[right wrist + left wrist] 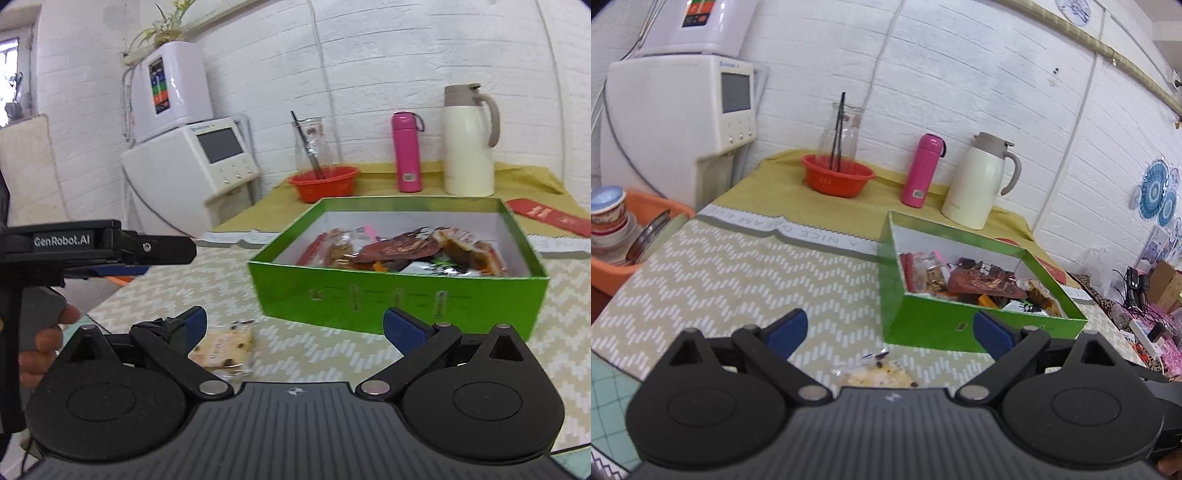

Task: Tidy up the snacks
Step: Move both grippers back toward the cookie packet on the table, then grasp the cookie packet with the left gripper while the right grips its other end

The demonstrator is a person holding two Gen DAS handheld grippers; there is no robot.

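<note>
both the left gripper (890,332) and right gripper (293,328) are spread wide, empty; a snack packet (873,374) is seen just below each, the green box (960,325) ahead.

Glossy card, crinkled film, matt black plastic

The green box (399,291) looks like shiny card; the snack packet (225,347) before it is clear crinkly film; the worktop (738,266) wears woven zigzag cloth; each claw (890,334) (293,328) is matt black plastic with blue pads
</note>
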